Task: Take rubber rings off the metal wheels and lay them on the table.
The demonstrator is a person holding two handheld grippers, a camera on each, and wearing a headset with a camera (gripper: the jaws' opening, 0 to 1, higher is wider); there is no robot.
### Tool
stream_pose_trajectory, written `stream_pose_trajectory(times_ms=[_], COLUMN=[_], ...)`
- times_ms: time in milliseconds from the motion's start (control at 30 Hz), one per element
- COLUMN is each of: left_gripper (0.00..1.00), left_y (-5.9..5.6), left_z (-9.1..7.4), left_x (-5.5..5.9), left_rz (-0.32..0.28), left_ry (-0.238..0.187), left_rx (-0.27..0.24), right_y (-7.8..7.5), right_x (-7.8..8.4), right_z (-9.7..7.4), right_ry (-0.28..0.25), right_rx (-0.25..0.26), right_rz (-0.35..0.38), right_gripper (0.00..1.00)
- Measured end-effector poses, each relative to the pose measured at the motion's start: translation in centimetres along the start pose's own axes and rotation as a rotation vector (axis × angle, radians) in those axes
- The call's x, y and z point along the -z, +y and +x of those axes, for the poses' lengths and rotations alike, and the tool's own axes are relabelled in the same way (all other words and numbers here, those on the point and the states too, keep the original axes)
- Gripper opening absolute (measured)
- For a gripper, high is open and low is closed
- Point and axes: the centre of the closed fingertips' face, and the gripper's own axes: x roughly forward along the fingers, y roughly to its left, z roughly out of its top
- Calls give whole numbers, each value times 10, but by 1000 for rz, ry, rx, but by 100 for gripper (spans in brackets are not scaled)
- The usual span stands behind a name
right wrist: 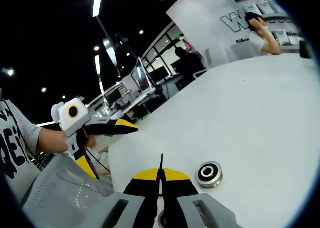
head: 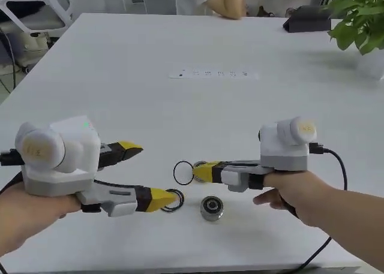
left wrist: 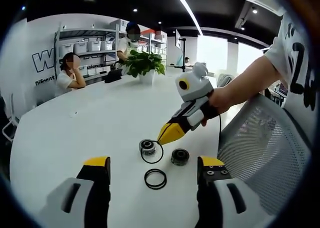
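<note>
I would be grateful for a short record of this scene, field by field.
left gripper: open, above the table
right gripper: shut on a ring at its tip
wheels: two on the table; the other sits by the right gripper's tip
loose rings: lying flat on the table, just ahead of the left gripper
</note>
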Motion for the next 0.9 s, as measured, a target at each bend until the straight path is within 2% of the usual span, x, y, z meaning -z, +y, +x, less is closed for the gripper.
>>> stream_pose_trajectory(times_ms=[300, 900], left_gripper=[72, 72], left_y=[1, 2], left_z=[-10, -19], left_x=[4, 12], left_rz=[-9, -22], left_ry=[-2, 1], left_rx=[-14, -34], right_y=[3, 4], right_x=[8, 30], right_z=[8, 19], right_ry=[35, 111], right_rx=[-14, -22], right_rz=[-3, -5], right_gripper=[0, 0])
